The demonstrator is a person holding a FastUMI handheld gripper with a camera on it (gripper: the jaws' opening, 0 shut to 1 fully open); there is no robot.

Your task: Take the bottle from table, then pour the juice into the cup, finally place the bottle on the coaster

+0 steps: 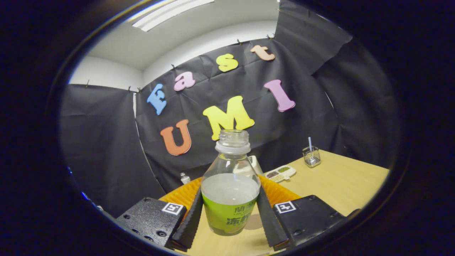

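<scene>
**Bottle held in the gripper**

The gripper [229,217] has both fingers pressed on the sides of the open bottle [230,185]. Its green label has dark writing, too blurry to read. Behind it, an orange mat [185,195] lies on the table [341,185].

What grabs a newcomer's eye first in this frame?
The clear plastic bottle with a green label, uncapped and partly full of pale liquid, stands between the tool's two fingers, which press on its sides. Behind it lies an orange ribbed mat on the light wooden table. Farther back sit a small white tray of seeds and a wire-mesh holder.
</scene>
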